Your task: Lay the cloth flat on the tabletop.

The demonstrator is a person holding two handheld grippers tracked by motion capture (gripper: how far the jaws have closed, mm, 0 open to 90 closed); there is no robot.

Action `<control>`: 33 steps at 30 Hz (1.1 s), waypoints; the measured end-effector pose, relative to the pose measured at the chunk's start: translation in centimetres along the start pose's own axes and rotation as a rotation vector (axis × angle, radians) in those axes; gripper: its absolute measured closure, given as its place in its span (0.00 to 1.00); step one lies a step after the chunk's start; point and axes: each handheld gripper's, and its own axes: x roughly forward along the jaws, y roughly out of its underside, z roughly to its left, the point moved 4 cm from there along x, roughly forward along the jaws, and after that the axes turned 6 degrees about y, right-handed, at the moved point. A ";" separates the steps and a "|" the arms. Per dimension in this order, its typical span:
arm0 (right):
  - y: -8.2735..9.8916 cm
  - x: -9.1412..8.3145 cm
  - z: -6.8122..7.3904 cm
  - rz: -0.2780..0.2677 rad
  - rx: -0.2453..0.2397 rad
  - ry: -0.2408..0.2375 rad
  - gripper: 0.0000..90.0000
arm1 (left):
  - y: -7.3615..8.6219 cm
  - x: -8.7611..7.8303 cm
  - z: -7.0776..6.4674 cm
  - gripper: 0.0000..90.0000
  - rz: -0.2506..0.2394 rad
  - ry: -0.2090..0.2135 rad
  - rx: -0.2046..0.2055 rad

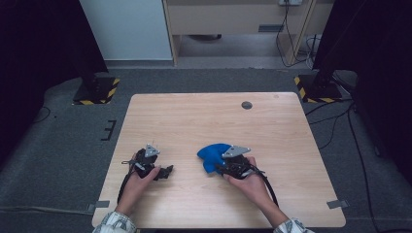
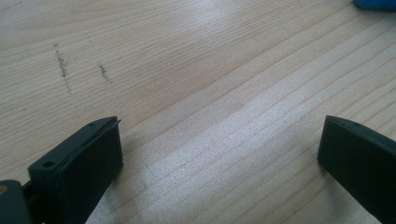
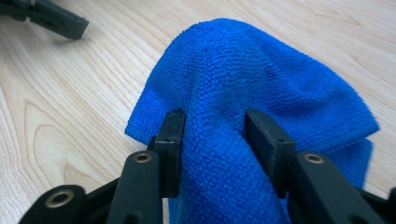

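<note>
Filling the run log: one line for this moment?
left tool: open over bare wooden table | right tool: jaws around bunched blue microfibre cloth | cloth resting on table

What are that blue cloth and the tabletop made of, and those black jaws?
The blue cloth looks like microfibre: soft, matt, with a fine looped nap, and it drapes in folds. The tabletop shows pale wood grain with a slight sheen, so wood or a wood-look laminate; I cannot tell which. The right gripper seems to be matt black moulded plastic with brass-coloured rivets or screws at its joints.
</note>
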 end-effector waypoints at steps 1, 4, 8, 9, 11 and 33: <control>0.0 0.2 0.2 0.005 -0.011 -0.006 0.63 | 0.0 0.0 0.0 0.00 0.000 0.000 0.000; 0.0 0.3 0.2 0.006 -0.013 -0.004 0.59 | 0.0 0.0 0.0 0.00 0.000 0.000 0.000; 0.2 0.8 -0.4 0.012 0.011 0.009 0.52 | 0.0 0.0 0.0 0.00 0.000 0.000 0.000; 0.3 0.9 -0.4 0.019 0.006 0.011 0.51 | 0.0 0.0 0.0 0.00 0.000 0.000 0.000; 0.5 1.3 -0.4 0.031 -0.004 0.025 0.48 | 0.0 0.0 0.0 0.00 0.000 0.000 0.000; -1.2 -4.2 -1.3 -0.113 -0.012 -0.009 0.43 | -0.7 0.0 -2.3 0.06 -0.008 0.009 0.066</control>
